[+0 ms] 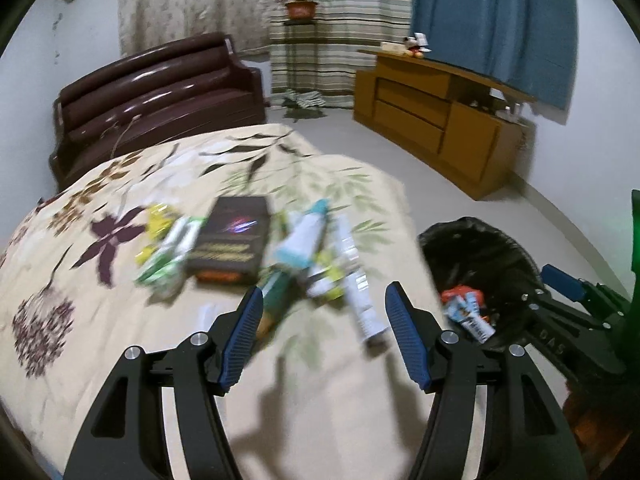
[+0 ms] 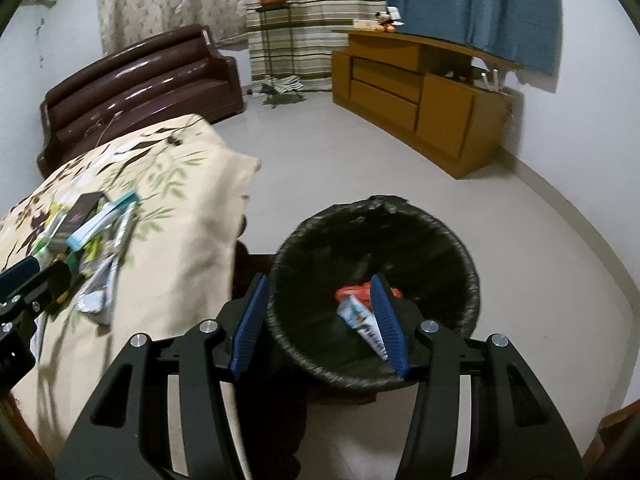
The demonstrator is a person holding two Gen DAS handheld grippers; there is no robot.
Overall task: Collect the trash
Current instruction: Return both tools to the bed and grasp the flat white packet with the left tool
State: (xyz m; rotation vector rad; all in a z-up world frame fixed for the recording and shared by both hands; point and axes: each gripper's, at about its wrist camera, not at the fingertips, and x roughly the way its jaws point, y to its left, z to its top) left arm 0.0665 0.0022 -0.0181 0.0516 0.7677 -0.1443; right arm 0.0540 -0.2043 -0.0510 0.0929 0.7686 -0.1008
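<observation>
A heap of trash lies on the floral bedspread (image 1: 120, 320): a dark box (image 1: 230, 240), green-white wrappers (image 1: 172, 252), a turquoise-white tube (image 1: 304, 236), a white tube (image 1: 360, 300). My left gripper (image 1: 324, 332) is open and empty just above the near end of the heap. A black-lined bin (image 2: 440, 232) stands on the floor beside the bed, with a red wrapper (image 2: 356, 292) and a white-blue packet (image 2: 364, 324) inside. My right gripper (image 2: 320, 324) is open and empty over the bin's near rim. The bin also shows in the left wrist view (image 1: 480, 252).
A brown sofa (image 1: 160, 92) stands behind the bed. A wooden cabinet (image 1: 436, 120) lines the right wall. A plant stand (image 1: 300, 20) stands by the curtains. Pale tiled floor (image 2: 360, 168) lies between them.
</observation>
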